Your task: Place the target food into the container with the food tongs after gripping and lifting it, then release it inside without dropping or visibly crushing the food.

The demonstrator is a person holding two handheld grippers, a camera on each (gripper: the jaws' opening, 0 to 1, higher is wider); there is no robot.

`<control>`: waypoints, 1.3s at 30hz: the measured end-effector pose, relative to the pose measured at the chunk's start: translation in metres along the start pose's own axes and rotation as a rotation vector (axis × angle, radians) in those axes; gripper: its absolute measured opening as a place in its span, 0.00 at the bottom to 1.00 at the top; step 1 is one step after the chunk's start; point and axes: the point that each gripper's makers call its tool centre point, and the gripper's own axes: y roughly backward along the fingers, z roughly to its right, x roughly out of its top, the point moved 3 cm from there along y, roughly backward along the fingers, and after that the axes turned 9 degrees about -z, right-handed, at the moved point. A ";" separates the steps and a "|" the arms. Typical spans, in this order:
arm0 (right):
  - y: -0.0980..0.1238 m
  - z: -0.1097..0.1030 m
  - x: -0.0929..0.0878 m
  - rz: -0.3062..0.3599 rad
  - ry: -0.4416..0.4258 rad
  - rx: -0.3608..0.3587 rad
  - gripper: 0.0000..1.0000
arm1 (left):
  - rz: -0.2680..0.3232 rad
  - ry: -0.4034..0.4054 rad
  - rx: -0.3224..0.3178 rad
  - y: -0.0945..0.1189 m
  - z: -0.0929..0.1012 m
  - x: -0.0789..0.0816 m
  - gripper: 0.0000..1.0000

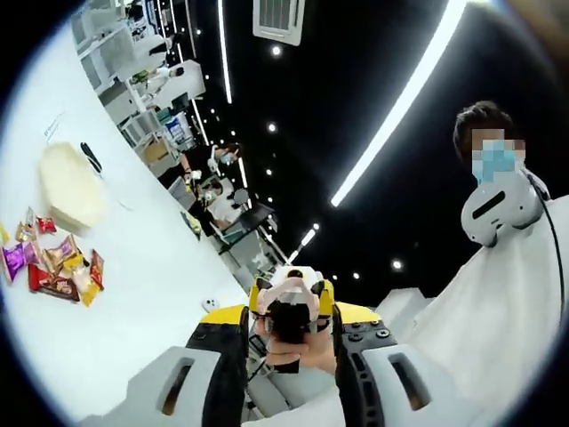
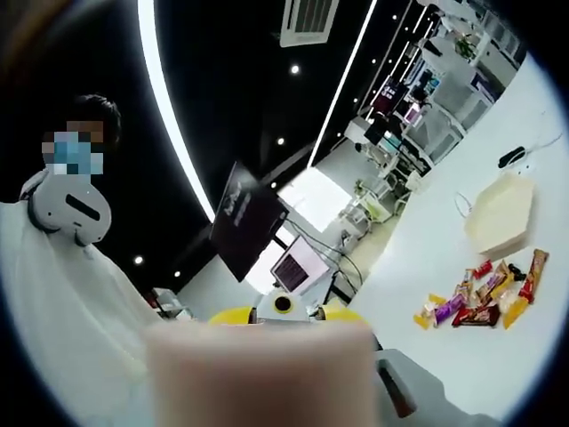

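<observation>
Beside the pale container (image 1: 69, 182) on the white table (image 1: 151, 285) lies the snack pile (image 1: 55, 262), well apart from both raised grippers. Left gripper (image 1: 289, 356) stands wide, empty; right gripper (image 2: 267, 374) state cannot be told. No tongs held yet.

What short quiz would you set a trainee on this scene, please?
1. True or false: the snacks already lie inside the container.
2. What colour is the container? A) cream B) red C) blue
3. Do the jaws of the left hand-held gripper stand apart or together?

Key:
1. False. The snacks lie in a heap on the table, beside the container.
2. A.
3. Apart.
</observation>
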 end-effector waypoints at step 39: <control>0.002 0.002 -0.006 -0.026 -0.004 0.013 0.26 | -0.068 0.005 0.015 -0.015 -0.007 -0.011 0.26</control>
